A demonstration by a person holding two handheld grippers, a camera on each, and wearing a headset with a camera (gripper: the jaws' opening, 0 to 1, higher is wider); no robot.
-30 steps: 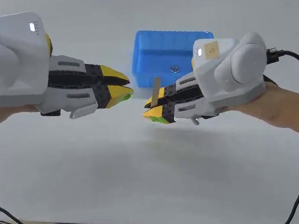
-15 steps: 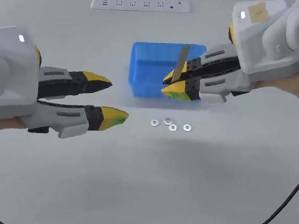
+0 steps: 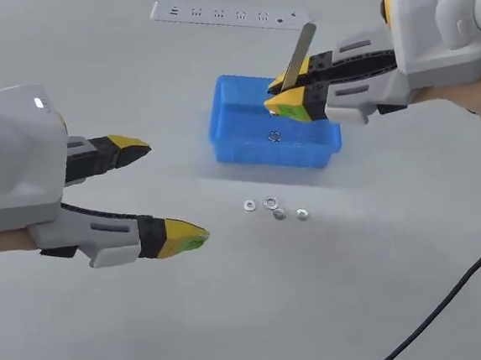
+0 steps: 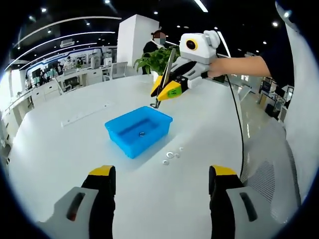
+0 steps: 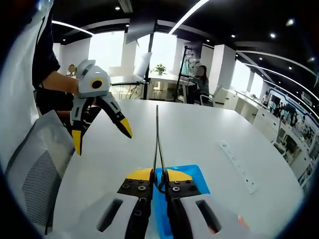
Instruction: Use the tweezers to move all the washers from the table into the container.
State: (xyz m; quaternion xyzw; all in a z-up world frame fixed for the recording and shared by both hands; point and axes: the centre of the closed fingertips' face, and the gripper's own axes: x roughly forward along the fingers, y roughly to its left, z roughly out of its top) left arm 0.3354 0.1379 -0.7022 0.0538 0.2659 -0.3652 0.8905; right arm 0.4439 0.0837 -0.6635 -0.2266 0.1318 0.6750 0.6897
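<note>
Currently the right gripper is clenched on the thin grey metal tweezers, jaws tight on the shaft. Right gripper view agrees: the tweezers run straight out from between the closed jaws. It hovers above the blue rectangular plastic container, near its 1 o'clock corner. The upper end of the tweezers sticks up toward 1 o'clock. Their lower tips are hidden in the head view, so can't tell if they carry anything. One silver washer lies on the container floor, about mid. Four small silver metal washers sit in a loose cluster on the white table, near the container's 6 o'clock side, not touching it. Left gripper is spread wide, nothing in it, at the container's 8 o'clock, well apart. White power strip lies at 12 o'clock beyond the container.
</note>
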